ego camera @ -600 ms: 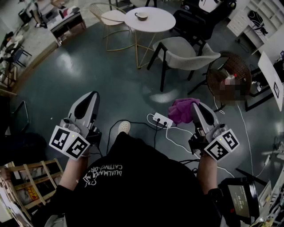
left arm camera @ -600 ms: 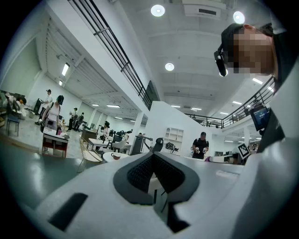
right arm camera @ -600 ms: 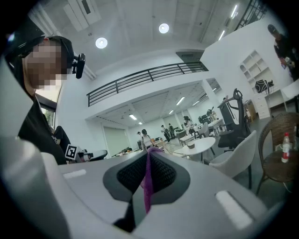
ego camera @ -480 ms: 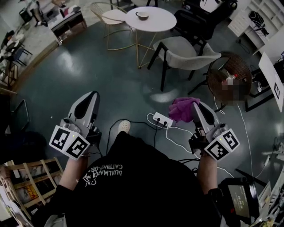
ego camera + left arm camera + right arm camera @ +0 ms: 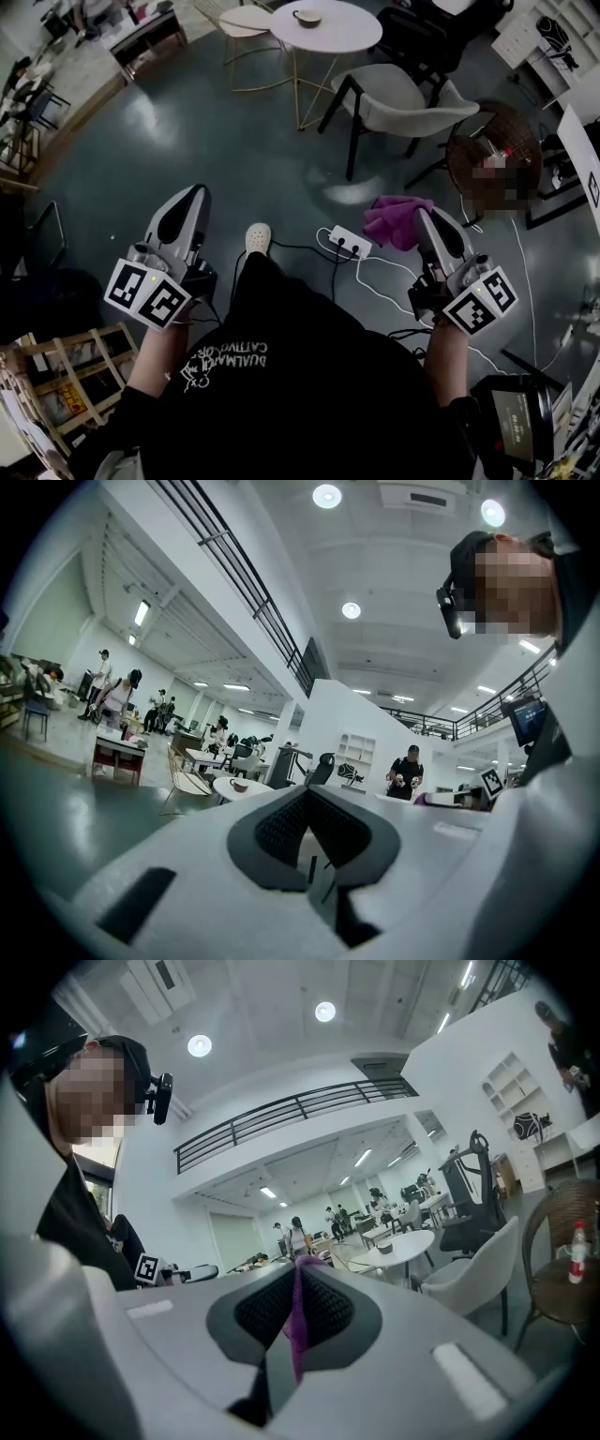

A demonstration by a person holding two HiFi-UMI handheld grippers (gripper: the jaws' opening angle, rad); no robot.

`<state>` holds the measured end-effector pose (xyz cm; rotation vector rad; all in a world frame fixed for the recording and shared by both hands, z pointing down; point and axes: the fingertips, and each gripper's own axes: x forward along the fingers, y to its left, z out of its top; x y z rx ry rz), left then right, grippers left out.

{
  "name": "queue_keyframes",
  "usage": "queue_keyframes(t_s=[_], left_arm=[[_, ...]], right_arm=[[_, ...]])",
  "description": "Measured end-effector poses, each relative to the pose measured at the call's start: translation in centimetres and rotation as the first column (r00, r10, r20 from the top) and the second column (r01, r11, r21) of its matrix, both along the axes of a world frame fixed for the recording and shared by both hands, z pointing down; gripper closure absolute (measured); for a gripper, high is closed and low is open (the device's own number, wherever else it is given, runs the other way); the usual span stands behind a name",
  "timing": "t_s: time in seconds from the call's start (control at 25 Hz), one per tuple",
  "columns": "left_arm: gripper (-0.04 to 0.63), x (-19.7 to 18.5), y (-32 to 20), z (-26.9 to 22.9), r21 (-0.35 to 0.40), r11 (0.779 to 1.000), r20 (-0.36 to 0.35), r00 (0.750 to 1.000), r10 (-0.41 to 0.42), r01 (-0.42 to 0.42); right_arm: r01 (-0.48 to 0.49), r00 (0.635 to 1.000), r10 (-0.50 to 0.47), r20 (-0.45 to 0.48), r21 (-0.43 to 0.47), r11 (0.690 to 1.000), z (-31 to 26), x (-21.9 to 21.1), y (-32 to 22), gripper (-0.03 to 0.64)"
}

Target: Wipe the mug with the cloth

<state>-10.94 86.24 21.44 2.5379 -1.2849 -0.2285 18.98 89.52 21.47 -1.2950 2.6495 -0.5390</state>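
Mug (image 5: 307,17) on the round white counter (image 5: 352,33), well apart from the person and not yet reached. The right gripper (image 5: 424,216) is clamped on the purple cloth (image 5: 394,221), which bunches ahead of its tips. The left gripper (image 5: 195,193) is closed and empty, and both point level. Step in hand, as judged: carrying the cloth toward the mug. The next move likely calls for closing the gap past the grey chair (image 5: 403,103) — then steadying the mug with the left gripper.

Purple cloth (image 5: 397,221), bunched, pinched in right gripper (image 5: 423,216); mug (image 5: 307,17) upright on round white table (image 5: 361,37), well apart.
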Motion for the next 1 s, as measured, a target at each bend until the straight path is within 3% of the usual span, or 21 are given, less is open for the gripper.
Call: queue_keyframes(t_s=[0.28,0.56,0.8,1.0], left_arm=[[0.597,1.8,-5.5,0.2,0.017,0.995,-0.025,0.995,0.097,-0.097],[0.597,1.7,-13.6,-0.2,0.036,0.984,-0.028,0.984,0.178,-0.177],[0.597,-0.8,-22.0,-1.8,0.070,0.975,-0.018,0.977,0.215,-0.213],[0.597,-5.1,-28.5,-1.7,0.047,0.975,-0.001,0.976,0.217,-0.216]], right_arm=[[-0.062,0.998,0.062,-0.005,-0.007,0.998,0.0,-0.1,-2.5,0.597],[-0.151,0.989,0.151,-0.006,-0.001,0.989,-0.3,-0.7,-8.4,0.597],[-0.171,0.985,0.171,-0.019,0.006,0.985,-1.3,-3.9,-16.4,0.597],[-0.158,0.987,0.158,-0.013,0.017,0.987,-2.1,-8.2,-23.7,0.597]])
